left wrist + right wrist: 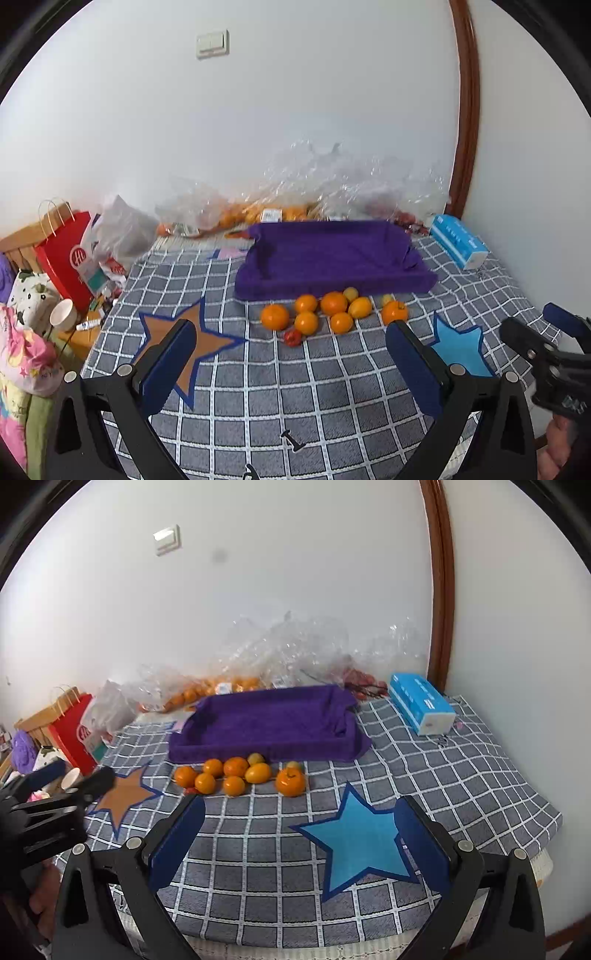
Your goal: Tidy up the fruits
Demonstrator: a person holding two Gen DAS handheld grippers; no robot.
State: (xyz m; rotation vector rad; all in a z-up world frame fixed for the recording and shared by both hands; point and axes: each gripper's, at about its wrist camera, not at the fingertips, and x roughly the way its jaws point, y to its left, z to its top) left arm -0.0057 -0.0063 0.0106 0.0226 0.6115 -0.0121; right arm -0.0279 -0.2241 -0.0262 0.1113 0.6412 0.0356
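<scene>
Two handheld grippers hover over a table covered with a grey cloth checked in white lines [332, 387], both angled down toward it. The left gripper [291, 343] has its blue-padded jaws spread wide with nothing between them, above the cloth between an orange-brown star patch edged in blue [177, 343] and a light blue star patch edged in darker blue [360, 840]. The right gripper [299, 814] is equally wide apart and empty, and the light blue star lies between its jaws in its own view. Near the middle of the table a cluster of round orange citrus fruits [334, 303] sits on the cloth, touching or just beside one another, along the front edge of a shallow rectangular tray draped in purple fabric [332, 254]. Mixed among them are two smaller yellowish-green fruits [350, 294], and a small red fruit [292, 337] lies at the near left of the group. Behind the tray, crumpled clear plastic bags [332, 184] rest against the white wall, some holding more orange fruit. A blue and white tissue pack [458, 240] lies to the right of the tray, and a red paper bag with handles [70, 254] stands beyond the table's left edge.
</scene>
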